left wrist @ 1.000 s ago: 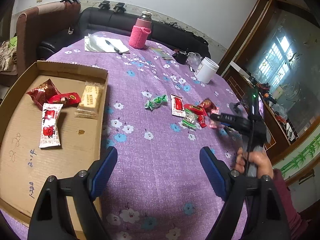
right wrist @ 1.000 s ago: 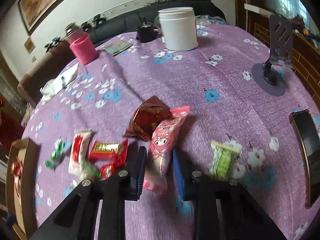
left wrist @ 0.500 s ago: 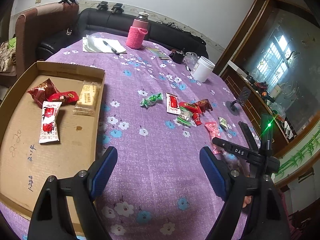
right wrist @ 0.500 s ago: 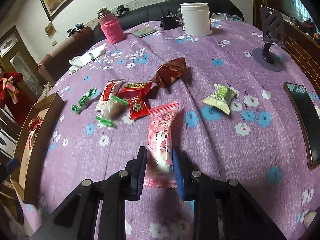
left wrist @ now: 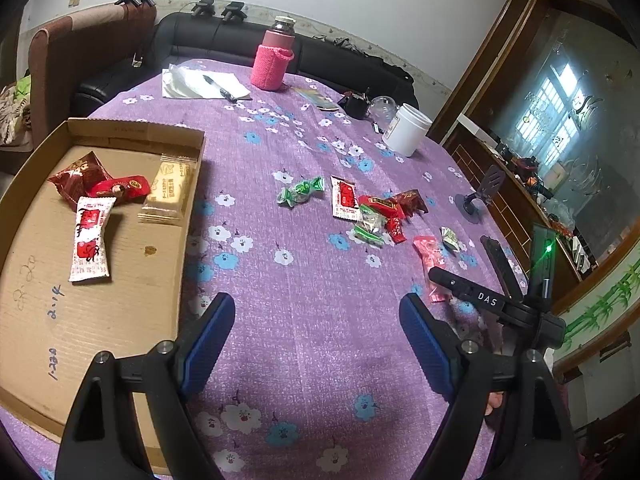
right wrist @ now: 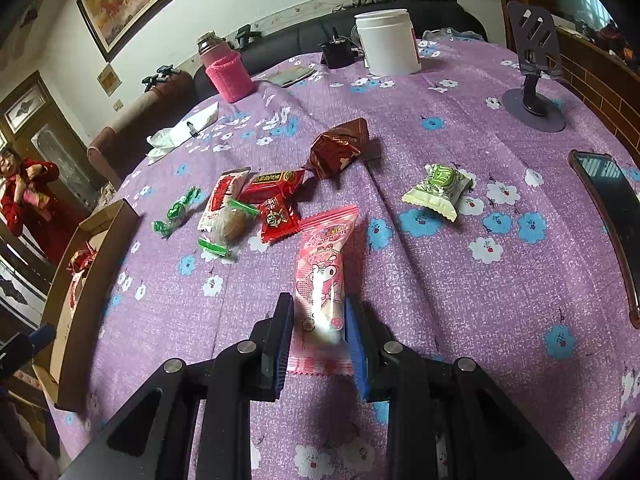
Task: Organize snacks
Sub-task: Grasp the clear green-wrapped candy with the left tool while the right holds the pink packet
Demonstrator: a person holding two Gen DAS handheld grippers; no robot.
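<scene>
left tongs: black arms, blue ribbed pads, silver screws | right tongs: black arms, blue pads, white "DAS" letters, green light

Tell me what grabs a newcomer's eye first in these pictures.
The right tongs are shut on a pink cartoon snack packet over the purple flowered tablecloth. Behind it lies a loose cluster of red and green sweets. To the left, a cardboard tray holds four snacks.
</scene>
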